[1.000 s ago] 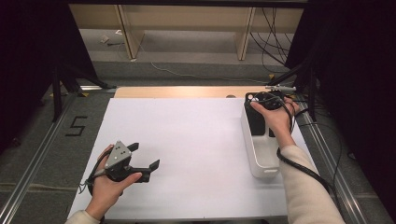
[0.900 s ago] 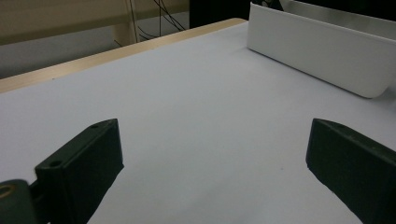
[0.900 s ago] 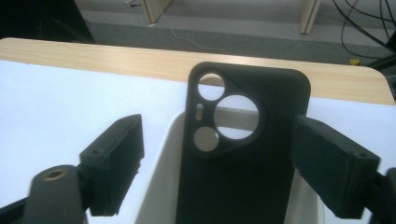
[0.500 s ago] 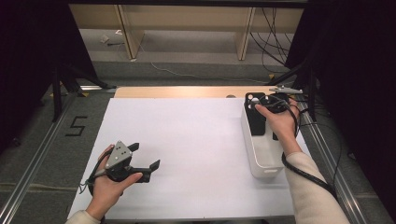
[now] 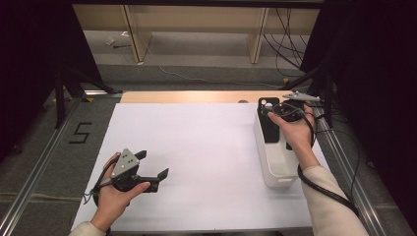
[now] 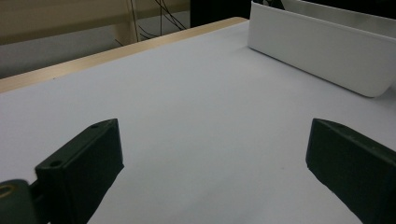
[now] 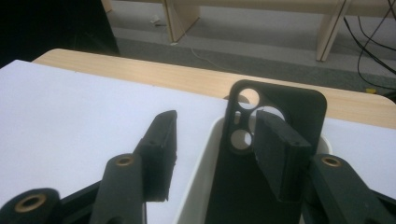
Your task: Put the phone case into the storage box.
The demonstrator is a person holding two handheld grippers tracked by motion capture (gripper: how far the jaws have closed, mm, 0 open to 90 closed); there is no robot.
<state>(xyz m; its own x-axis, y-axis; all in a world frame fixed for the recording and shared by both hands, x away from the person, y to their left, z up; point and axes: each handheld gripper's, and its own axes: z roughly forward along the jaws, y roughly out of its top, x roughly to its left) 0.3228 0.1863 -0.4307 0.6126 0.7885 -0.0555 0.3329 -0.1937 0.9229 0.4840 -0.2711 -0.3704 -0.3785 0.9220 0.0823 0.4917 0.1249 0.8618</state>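
The left tongs [image 5: 152,166] are held wide open and empty over the near left table [image 5: 206,147]. The right tongs [image 7: 215,149], part open, straddle the bin [image 5: 275,167] wall beside the phone case [image 7: 275,140].

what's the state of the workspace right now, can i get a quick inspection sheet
Surface: white sheet over a wooden table, bare in the middle.
Job's things: white bin at the right side; black phone case standing in it, camera holes up.
Clutter: nothing seen on the sheet.
Grippers: left gripper open, low over the near left of the sheet, holding nothing; right gripper open at the bin's far end, one jaw outside the bin wall, the other against the case.
Cables: black cable trailing along the right forearm.
Surroundings: wooden frame legs, loose wires on the floor, a "5" marking.
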